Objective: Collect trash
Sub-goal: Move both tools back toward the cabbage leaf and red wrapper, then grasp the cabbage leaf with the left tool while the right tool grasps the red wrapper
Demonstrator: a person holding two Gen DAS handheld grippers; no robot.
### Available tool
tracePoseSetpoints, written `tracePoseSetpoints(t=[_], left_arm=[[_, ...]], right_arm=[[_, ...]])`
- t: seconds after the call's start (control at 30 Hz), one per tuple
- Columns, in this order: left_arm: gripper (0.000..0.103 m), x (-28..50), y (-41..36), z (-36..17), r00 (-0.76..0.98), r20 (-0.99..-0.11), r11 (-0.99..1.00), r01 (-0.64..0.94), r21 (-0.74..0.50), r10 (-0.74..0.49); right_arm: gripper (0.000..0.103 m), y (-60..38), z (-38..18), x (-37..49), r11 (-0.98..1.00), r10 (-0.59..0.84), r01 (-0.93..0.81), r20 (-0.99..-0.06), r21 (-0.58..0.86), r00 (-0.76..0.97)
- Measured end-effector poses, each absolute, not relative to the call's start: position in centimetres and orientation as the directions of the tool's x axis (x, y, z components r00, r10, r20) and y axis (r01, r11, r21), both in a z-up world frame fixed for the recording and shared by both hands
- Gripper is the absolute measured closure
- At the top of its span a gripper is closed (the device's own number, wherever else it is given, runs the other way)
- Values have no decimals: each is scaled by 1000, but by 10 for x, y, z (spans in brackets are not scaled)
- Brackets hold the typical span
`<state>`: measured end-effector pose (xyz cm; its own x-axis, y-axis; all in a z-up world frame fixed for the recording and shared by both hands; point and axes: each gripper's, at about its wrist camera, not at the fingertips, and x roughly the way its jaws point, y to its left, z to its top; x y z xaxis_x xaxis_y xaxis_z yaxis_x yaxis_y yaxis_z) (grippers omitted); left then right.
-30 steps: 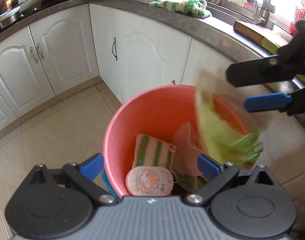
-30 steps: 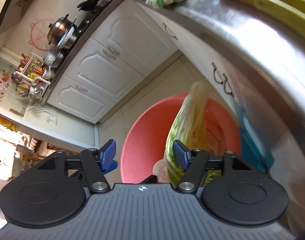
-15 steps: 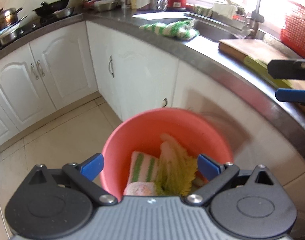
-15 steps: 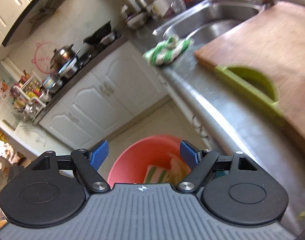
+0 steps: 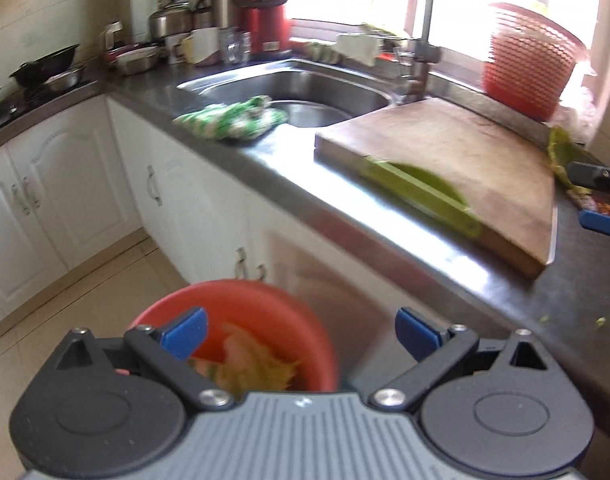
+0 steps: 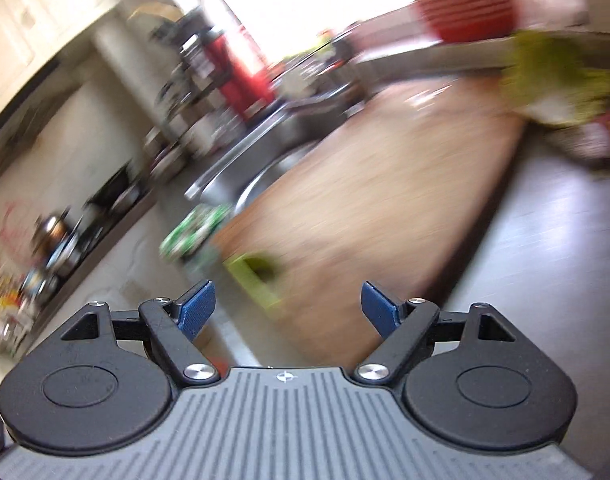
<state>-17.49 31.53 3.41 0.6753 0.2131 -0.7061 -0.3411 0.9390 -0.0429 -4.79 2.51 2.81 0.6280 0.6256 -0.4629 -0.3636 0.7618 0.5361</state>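
Two grippers are in view. The left gripper point(image 5: 299, 332) has its jaws spread wide and empty above the orange bin point(image 5: 241, 304), which contains a cabbage leaf point(image 5: 253, 368). The right gripper point(image 6: 289, 306), jaws apart and empty, faces the cutting board point(image 6: 377, 184); leafy scraps point(image 6: 553, 80) lie at its far right.

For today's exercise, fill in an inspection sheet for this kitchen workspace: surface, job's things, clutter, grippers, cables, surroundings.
Surface: grey countertop, small green scraps at its right end.
Job's things: red bucket on the floor holds a leaf and a striped cloth; vegetable leaf lies past the cutting board.
Clutter: green-white cloth by the sink; red basket.
Grippers: left gripper open, empty; right gripper open, empty.
Cables: nothing seen.
Surroundings: white cabinets, cookware.
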Motion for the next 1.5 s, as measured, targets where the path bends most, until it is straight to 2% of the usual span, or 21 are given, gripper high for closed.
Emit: tracePoseSetpoints(t=[0.17, 0.4, 0.63, 0.73, 0.9, 1.1, 1.3, 1.5], left_arm=[[3, -154, 285, 53, 718, -678, 954, -290, -83, 158], [3, -111, 225, 84, 795, -601, 987, -145, -64, 78], [4, -52, 167, 96, 842, -540, 999, -9, -33, -10], [9, -27, 143, 94, 846, -531, 999, 44, -5, -40], [15, 19, 116, 88, 845, -530, 996, 94, 1, -79], [18, 80, 98, 71, 838, -537, 993, 114, -6, -99], [24, 137, 82, 48, 828, -553, 989, 140, 36, -97], [37, 168, 72, 32, 819, -560, 982, 182, 43, -127]], right_arm=[[1, -57, 26, -37, 818, 459, -171, -443, 549, 770], [1, -161, 8, -10, 800, 236, 96, -459, 592, 857], [0, -208, -14, 29, 718, 238, 167, -463, 676, 854], [1, -218, -20, 44, 708, 242, 180, -474, 683, 847], [0, -228, -22, 58, 684, 241, 176, -447, 708, 861], [0, -238, -30, 80, 661, 256, 141, -398, 737, 881], [0, -233, -29, 97, 662, 297, 76, -354, 746, 887], [0, -229, -31, 113, 640, 341, 16, -303, 769, 890]])
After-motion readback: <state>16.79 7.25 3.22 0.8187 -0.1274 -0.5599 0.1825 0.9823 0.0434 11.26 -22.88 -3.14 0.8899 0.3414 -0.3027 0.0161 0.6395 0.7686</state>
